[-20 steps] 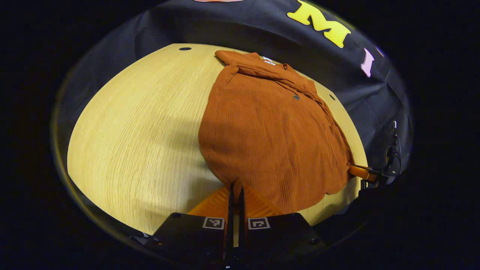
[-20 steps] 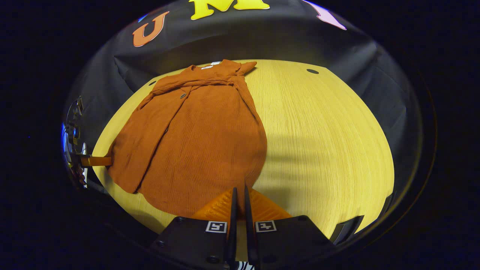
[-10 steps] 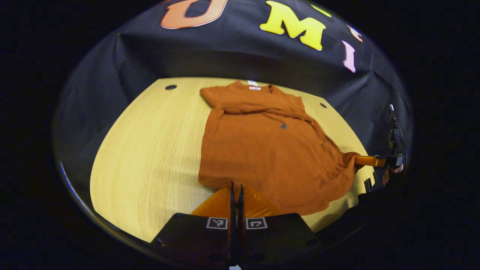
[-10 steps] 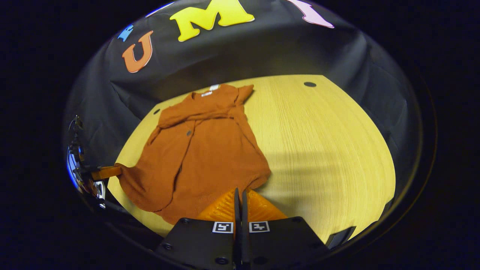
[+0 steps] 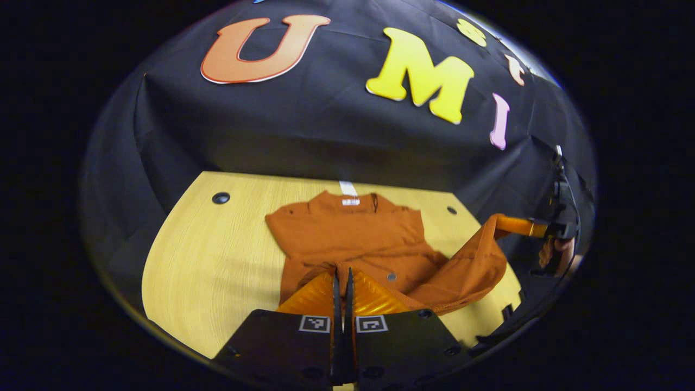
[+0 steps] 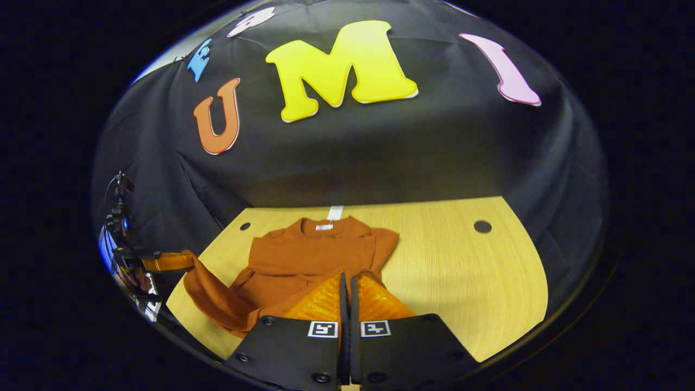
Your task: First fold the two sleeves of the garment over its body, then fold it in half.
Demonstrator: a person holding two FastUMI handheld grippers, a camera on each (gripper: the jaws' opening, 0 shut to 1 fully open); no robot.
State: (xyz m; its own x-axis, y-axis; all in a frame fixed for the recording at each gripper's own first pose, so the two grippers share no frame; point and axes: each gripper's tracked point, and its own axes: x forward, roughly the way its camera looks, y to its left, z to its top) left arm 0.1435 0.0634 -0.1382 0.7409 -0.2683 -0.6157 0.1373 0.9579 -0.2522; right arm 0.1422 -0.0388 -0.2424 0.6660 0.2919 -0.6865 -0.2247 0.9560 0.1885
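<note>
Since a second ago both grippers have lifted the garment's (image 5: 347, 233) hem off the wooden table (image 5: 217, 260) and carried it toward the collar, so the half fold looks underway. Left gripper (image 5: 342, 282) and right gripper (image 6: 347, 288) are each clenched on ribbed, rust-orange knit.

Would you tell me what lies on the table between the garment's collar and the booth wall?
In the right gripper view, only bare table lies between the garment collar and wall, crossed by its white tag.
</note>
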